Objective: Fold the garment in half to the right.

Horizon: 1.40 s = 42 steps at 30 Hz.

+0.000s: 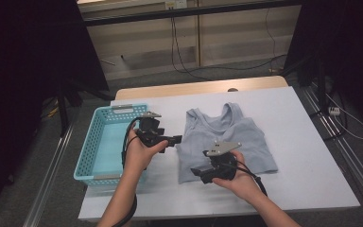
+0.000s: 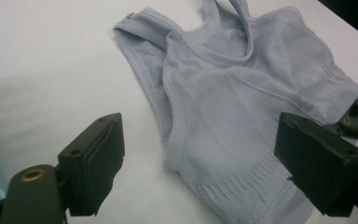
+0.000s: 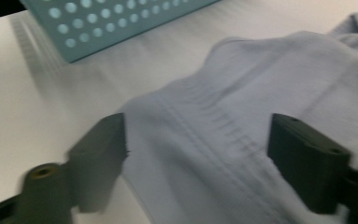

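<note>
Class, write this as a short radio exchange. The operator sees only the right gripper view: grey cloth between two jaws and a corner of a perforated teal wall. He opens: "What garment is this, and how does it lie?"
Observer: A grey tank top, spread flat on the white table, neckline away from the person.
Operator: And the teal wall?
Observer: It belongs to a basket left of the top, nothing visible inside.
Operator: Where is the other gripper?
Observer: The left gripper hovers between basket and top, jaws open, holding nothing.
</note>
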Tool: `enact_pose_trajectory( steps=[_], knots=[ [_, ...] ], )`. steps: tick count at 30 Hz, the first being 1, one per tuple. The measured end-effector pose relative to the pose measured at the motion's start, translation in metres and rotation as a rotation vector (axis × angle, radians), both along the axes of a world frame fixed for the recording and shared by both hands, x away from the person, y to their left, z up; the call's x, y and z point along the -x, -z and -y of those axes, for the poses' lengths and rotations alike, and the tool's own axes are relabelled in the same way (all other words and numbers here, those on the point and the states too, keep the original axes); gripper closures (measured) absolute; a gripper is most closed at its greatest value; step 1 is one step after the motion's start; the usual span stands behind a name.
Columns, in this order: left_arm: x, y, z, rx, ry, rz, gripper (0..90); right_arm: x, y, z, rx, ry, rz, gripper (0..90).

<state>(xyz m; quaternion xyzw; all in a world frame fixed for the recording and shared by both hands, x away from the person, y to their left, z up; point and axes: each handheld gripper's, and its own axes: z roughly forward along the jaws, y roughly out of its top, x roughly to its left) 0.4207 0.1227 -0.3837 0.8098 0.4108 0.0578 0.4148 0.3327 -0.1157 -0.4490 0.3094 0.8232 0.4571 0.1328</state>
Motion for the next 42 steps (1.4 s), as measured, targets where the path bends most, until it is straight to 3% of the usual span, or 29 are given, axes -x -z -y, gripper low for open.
enact_pose_trajectory(
  steps=[5,8,13,15,21,33,37,42],
  knots=[
    [0.0,0.0,-0.002,-0.006,-0.005,-0.001,16.6,0.001,0.003,-0.012,0.004,-0.028,-0.018,35.2],
    [0.0,-0.001,-0.003,-0.001,-0.011,-0.001,16.6,0.002,0.003,-0.017,0.037,-0.023,-0.001,38.6],
    [0.0,-0.001,-0.005,-0.003,-0.016,-0.005,16.6,0.003,-0.001,-0.021,0.036,-0.039,0.014,44.1],
    [-0.001,-0.001,-0.005,-0.003,-0.021,-0.007,16.6,0.003,-0.003,-0.023,0.025,-0.065,-0.009,43.2],
    [-0.003,-0.001,-0.003,-0.007,-0.011,-0.009,16.6,-0.002,0.018,-0.032,0.106,-0.078,-0.052,33.4],
    [-0.008,0.0,-0.004,-0.003,-0.024,-0.01,17.0,-0.003,0.024,-0.038,0.123,-0.07,-0.048,29.0],
    [-0.009,0.0,-0.005,-0.006,-0.027,-0.01,17.2,0.0,0.025,-0.044,0.162,-0.105,-0.037,19.6],
    [-0.01,0.001,-0.006,-0.007,-0.025,-0.013,17.4,0.0,0.025,-0.044,0.166,-0.095,-0.032,22.0]
  ],
)
